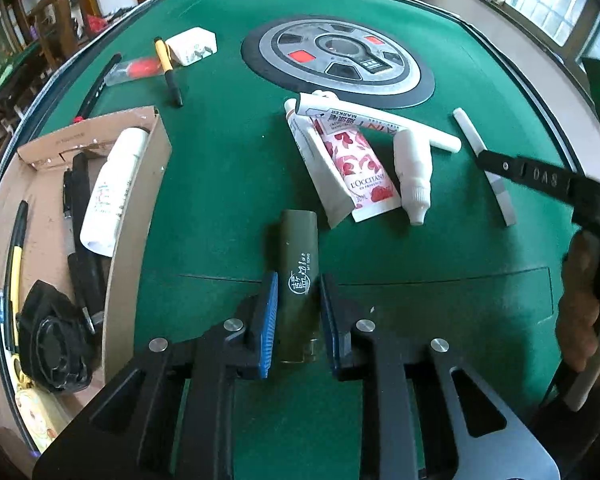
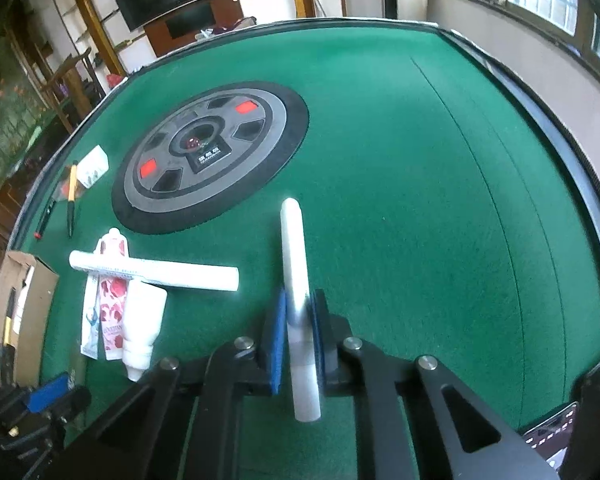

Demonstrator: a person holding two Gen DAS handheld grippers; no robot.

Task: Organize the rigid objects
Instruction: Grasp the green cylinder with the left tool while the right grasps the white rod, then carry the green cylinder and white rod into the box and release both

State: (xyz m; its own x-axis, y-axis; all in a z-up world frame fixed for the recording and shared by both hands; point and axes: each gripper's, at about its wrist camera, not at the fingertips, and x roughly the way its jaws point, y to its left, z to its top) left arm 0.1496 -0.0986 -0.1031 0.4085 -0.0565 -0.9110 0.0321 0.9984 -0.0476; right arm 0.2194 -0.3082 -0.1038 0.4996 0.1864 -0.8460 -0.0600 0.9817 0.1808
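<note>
Now, here is what your two wrist cameras show.

Left gripper: your left gripper [image 1: 299, 312] has its blue pads either side of the olive-green cylinder [image 1: 300, 280]; thin gaps show on both sides, so you cannot tell from this view whether the pads truly press it.

Olive-green cylinder: it lies on the green felt table [image 1: 228, 184], its long axis pointing away from you, its near end between the jaws.

Right gripper: your right gripper [image 2: 299, 332] is closed narrowly on the white stick [image 2: 296, 280], both pads against it partway along its length.

White stick: it runs straight ahead from the jaws, its far end out over the felt and its near end poking back past the pads.

Cluster: ahead of the cylinder lie the floral hand-cream tube [image 1: 360, 168], a white marker [image 1: 380, 120] laid across its top, and a small white bottle [image 1: 414, 176] just beside it, nozzle toward you.

Cardboard box: the box [image 1: 140, 216] sits to your left and holds a white tube [image 1: 112, 184], dark pens and a black strap-like item.

Far left of table: a yellow-and-black pen [image 1: 168, 70], a white box [image 1: 192, 46] and a red item [image 1: 142, 68] lie near each other.

Centre: the round grey control panel [image 1: 338, 60] is set into the felt.
</note>
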